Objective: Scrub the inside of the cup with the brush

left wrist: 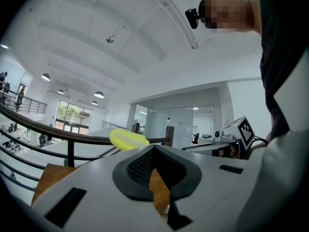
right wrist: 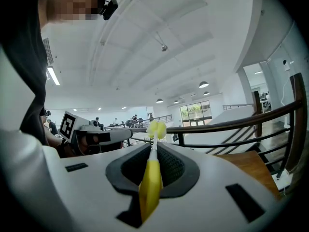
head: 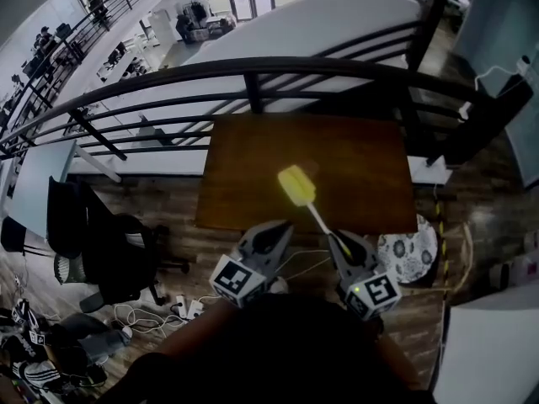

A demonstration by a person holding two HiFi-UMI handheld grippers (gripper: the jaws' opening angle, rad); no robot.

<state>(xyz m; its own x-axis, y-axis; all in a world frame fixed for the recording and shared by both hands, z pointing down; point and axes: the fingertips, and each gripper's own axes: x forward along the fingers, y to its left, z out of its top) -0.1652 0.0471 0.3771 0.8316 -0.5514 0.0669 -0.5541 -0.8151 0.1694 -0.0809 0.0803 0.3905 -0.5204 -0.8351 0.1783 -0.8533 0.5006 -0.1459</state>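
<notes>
Clamping the yellow sponge-head brush (head: 296, 186) by its handle, R gripper (head: 340, 244) aims its long axis to 11 o'clock over the brown wooden table (head: 354, 158). L gripper (head: 282, 228), at R's 9 o'clock, is closed & empty. No cup visible.

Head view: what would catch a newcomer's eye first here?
The yellow brush, gripped by its handle in the right tongs, points out over the brown table. The left tongs beside it are shut and empty. A black railing curves behind the table.
</notes>
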